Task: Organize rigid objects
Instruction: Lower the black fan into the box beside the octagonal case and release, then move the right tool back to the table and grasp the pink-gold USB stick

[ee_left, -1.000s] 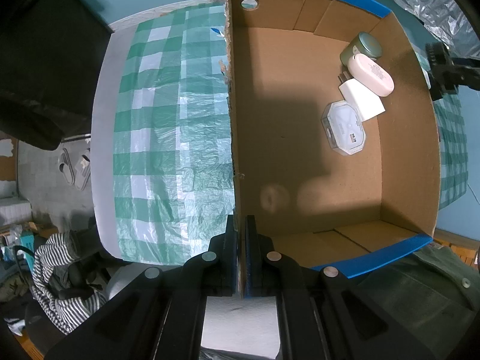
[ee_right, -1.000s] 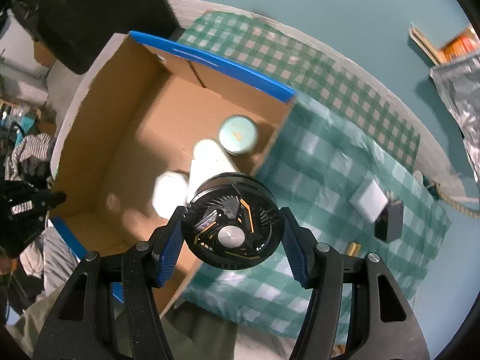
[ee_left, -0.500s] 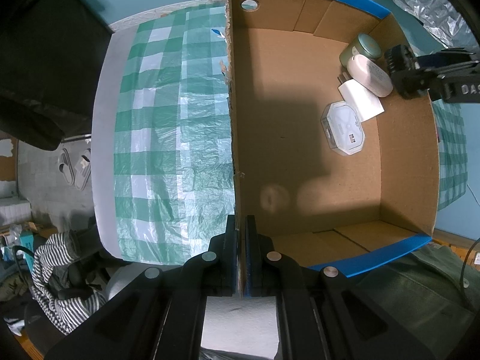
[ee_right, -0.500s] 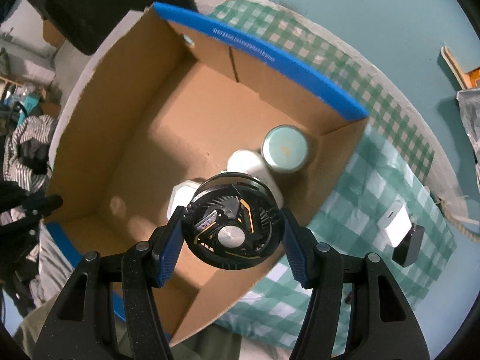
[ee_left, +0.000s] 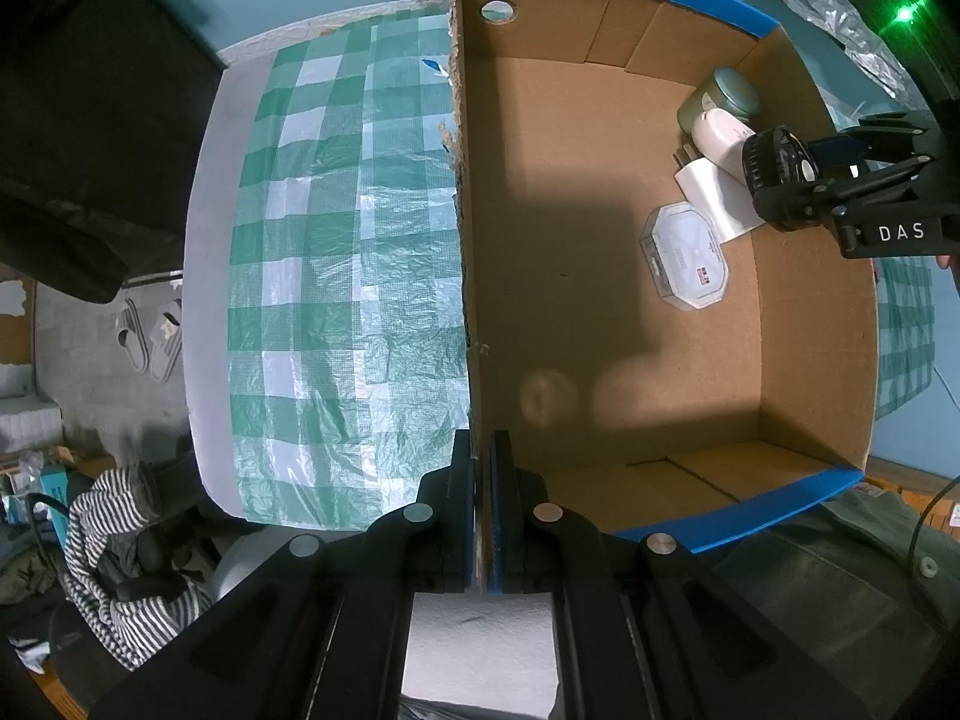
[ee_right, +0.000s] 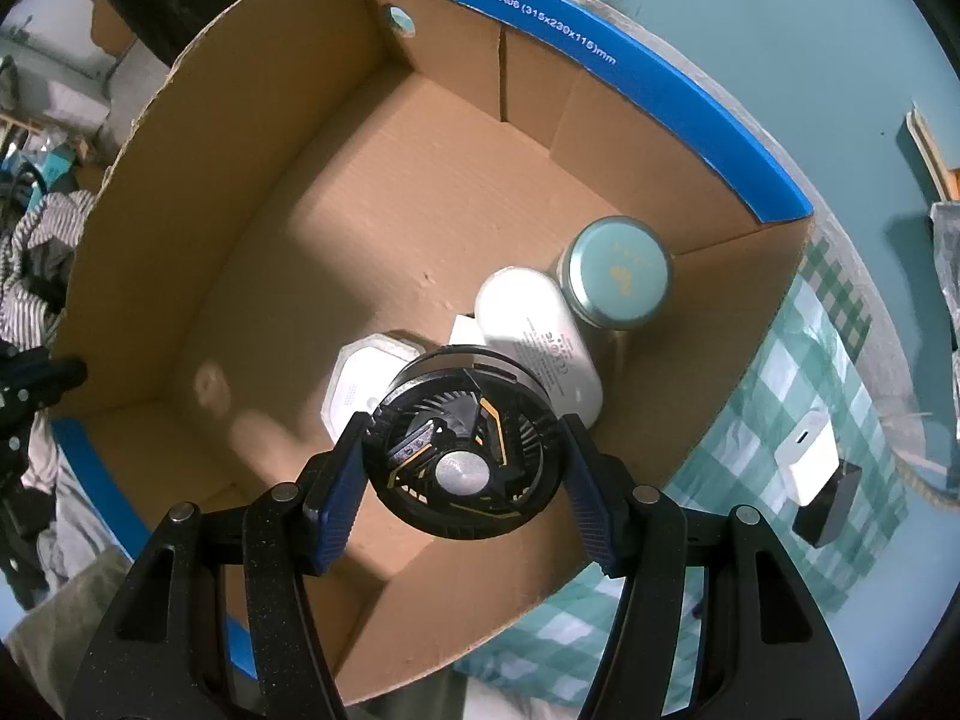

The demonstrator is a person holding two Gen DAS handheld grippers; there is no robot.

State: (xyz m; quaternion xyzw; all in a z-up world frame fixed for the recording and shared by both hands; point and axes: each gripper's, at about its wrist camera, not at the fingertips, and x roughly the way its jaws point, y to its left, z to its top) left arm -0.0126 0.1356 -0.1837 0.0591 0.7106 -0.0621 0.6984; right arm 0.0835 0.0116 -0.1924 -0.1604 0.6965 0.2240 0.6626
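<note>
On green-checked tablecloth (ee_left: 336, 276), cardboard box (ee_left: 600, 300), left gripper (ee_left: 482, 516) clamping its wall, right gripper (ee_right: 465, 468) grasping fan (ee_right: 462, 450).

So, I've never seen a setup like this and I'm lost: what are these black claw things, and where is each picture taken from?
They are hand-held tongs, one in each of a person's hands, each with a wide-angle camera looking along its fingers. The left tongs are shut on the wall of a cardboard box, holding it steady. The right tongs grip a small black round fan above the box. Already inside are a round tin, a white oval case, a flat white block and a clear hexagonal case. The box sits on a green checked cloth.
</note>
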